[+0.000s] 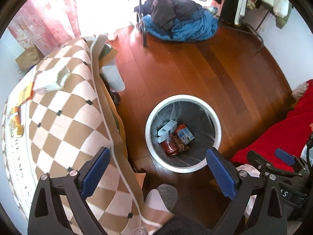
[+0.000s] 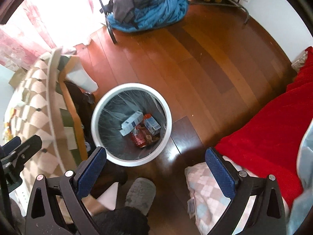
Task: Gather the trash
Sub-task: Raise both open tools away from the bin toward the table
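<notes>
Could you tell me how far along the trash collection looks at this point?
Done: cartons and a red can already lie in the white bin. In hand: nothing; the left gripper and right gripper are both open. Left: an opened white box and orange wrappers remain on the checkered tabletop.

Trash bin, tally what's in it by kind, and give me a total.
In the white trash bin:
White-and-blue cartons: 2
Red can: 1
Crumpled brown scrap: 1
Total: 4 that can be told apart
</notes>
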